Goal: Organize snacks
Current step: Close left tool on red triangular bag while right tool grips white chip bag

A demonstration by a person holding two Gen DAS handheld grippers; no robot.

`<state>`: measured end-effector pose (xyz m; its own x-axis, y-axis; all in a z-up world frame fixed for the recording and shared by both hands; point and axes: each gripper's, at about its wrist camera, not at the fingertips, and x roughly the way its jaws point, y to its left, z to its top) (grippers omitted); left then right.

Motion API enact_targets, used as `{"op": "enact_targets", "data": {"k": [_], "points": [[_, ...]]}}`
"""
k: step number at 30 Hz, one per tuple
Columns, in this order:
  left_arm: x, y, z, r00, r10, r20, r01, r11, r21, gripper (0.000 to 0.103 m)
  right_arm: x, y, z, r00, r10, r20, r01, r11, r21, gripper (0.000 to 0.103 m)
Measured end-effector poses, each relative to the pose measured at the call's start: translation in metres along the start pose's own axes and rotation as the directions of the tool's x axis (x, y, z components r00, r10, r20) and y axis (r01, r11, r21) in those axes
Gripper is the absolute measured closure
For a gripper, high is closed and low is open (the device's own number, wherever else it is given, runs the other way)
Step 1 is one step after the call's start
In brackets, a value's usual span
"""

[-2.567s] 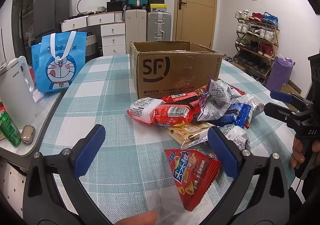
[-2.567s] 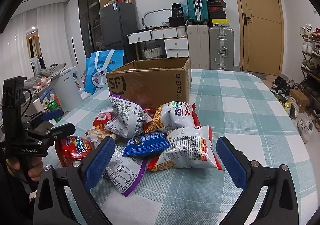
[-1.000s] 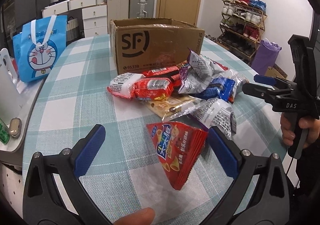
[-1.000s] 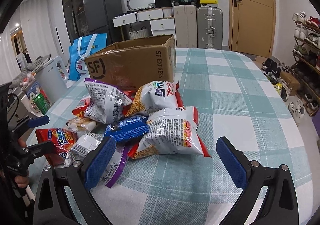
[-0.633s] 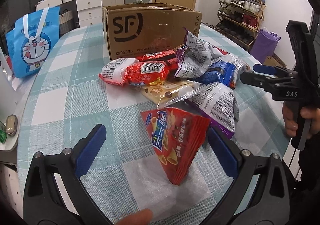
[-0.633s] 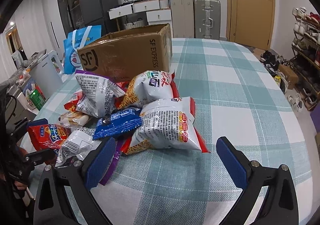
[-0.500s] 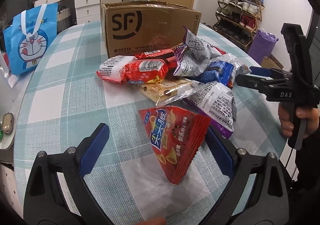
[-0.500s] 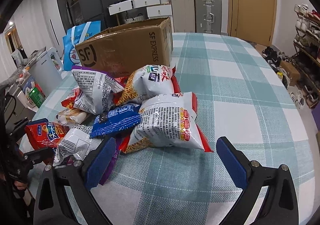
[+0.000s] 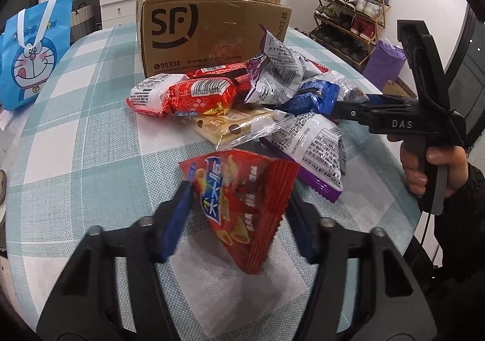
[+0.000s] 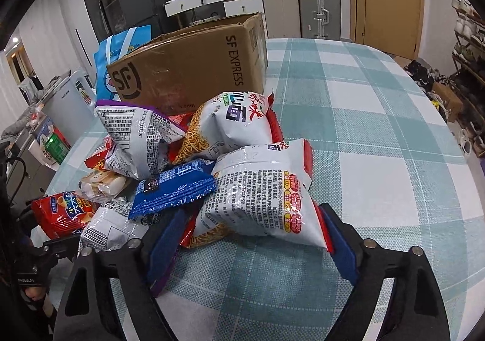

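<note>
A round-edged table (image 9: 91, 135) under a teal-and-white checked cloth fills both wrist views. An open brown SF Express carton (image 9: 212, 29) stands on it at upper centre of the left view, with a heap of snack packets (image 9: 272, 92) spilled just in front, some resting on the cloth, others stacked on their neighbours. A red cone-snack packet (image 9: 242, 198) sits apart at the near edge of the heap. A blue cartoon bag (image 9: 28, 53) is at far left.
</note>
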<state>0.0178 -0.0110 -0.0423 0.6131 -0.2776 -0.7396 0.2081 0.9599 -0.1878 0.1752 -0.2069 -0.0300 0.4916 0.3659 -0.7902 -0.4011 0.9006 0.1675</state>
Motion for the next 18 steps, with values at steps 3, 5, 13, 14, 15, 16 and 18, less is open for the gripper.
{"op": "enact_targets", "data": {"k": [3, 5, 13, 14, 15, 16, 18], "points": [[0.000, 0.002, 0.002, 1.000, 0.007, 0.008, -0.007, 1.000, 0.004, 0.058, -0.001, -0.005, 0.000, 1.000, 0.029, -0.003, -0.029, 0.999, 0.029, 0.028], [-0.001, 0.002, 0.002, 1.000, 0.008, 0.012, -0.008, 1.000, 0.004, 0.059, -0.003, -0.007, -0.001, 0.999, 0.045, 0.003, -0.045, 0.998, 0.039, 0.032], [-0.009, 0.001, 0.001, 0.999, 0.016, 0.039, -0.017, 1.000, 0.002, 0.061, -0.013, -0.015, -0.010, 0.995, 0.086, 0.046, -0.089, 0.994, 0.070, 0.050], [-0.010, 0.002, 0.002, 0.999, 0.018, 0.042, -0.018, 1.000, 0.002, 0.061, -0.014, -0.016, -0.010, 0.995, 0.083, 0.050, -0.087, 0.994, 0.073, 0.051], [-0.011, 0.003, 0.002, 0.999, 0.020, 0.046, -0.020, 1.000, 0.000, 0.061, -0.016, -0.017, -0.012, 0.995, 0.080, 0.053, -0.084, 0.994, 0.076, 0.052], [-0.011, 0.003, 0.002, 0.999, 0.022, 0.049, -0.022, 1.000, -0.002, 0.062, -0.018, -0.018, -0.013, 0.995, 0.077, 0.059, -0.082, 0.994, 0.076, 0.052], [-0.013, 0.004, 0.002, 0.998, 0.023, 0.055, -0.023, 1.000, -0.008, 0.062, -0.023, -0.020, -0.015, 0.995, 0.068, 0.072, -0.074, 0.994, 0.079, 0.053]]}}
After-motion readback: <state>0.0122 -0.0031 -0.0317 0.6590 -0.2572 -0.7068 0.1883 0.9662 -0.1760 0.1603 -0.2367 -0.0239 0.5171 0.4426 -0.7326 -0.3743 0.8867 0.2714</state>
